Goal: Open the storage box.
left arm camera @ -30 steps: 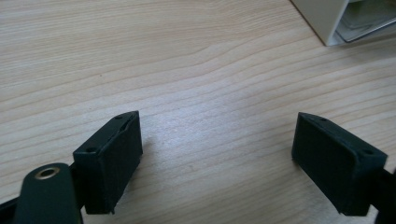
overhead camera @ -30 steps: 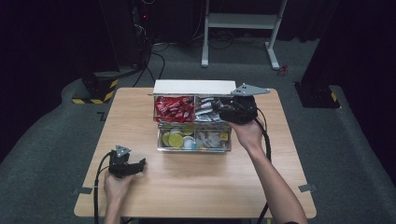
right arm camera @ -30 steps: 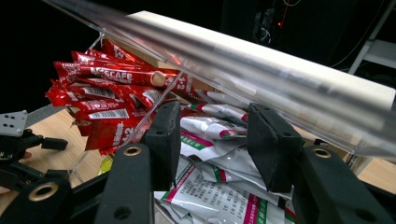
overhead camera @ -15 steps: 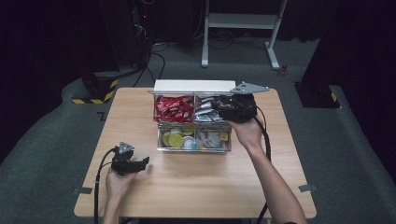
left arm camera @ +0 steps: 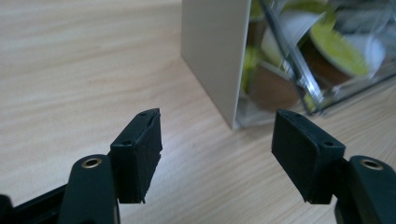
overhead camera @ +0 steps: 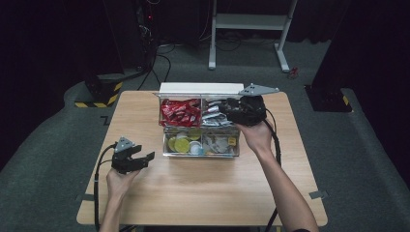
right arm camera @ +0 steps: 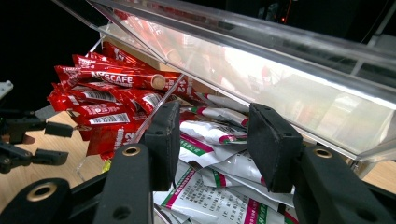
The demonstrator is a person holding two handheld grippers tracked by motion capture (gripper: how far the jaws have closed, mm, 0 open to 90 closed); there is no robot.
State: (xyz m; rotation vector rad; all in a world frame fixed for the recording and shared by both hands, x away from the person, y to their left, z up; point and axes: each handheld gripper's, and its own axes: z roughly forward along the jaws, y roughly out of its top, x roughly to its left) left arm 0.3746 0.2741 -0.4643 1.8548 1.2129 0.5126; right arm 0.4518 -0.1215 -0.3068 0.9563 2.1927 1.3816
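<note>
A clear four-compartment box (overhead camera: 200, 153) sits at the back middle of the wooden table (overhead camera: 203, 193). Red coffee sachets (overhead camera: 180, 112) fill its back left compartment and white sachets (overhead camera: 212, 120) the back right. Green-lidded pods (overhead camera: 181, 144) lie front left. My right gripper (overhead camera: 223, 108) hovers over the back right compartment. In the right gripper view it (right arm camera: 212, 140) is open just above the white sachets (right arm camera: 210, 135), beside the red ones (right arm camera: 107, 93). My left gripper (overhead camera: 147, 157) is open, low over the table left of the box. The left gripper view has its jaws (left arm camera: 217, 140) facing the box's corner (left arm camera: 212, 56) and pods (left arm camera: 336, 46).
The box's lid (overhead camera: 200, 88) stands open along its back edge, clear plastic (right arm camera: 280, 70) close above my right jaws. The front right compartment holds small mixed packets (overhead camera: 220, 142). Bare tabletop spreads in front of the box. Dark floor, cables and a white stand (overhead camera: 251, 21) lie beyond.
My left gripper has shifted slightly forward and toward the box's left side. The right gripper has stayed over the back right compartment.
</note>
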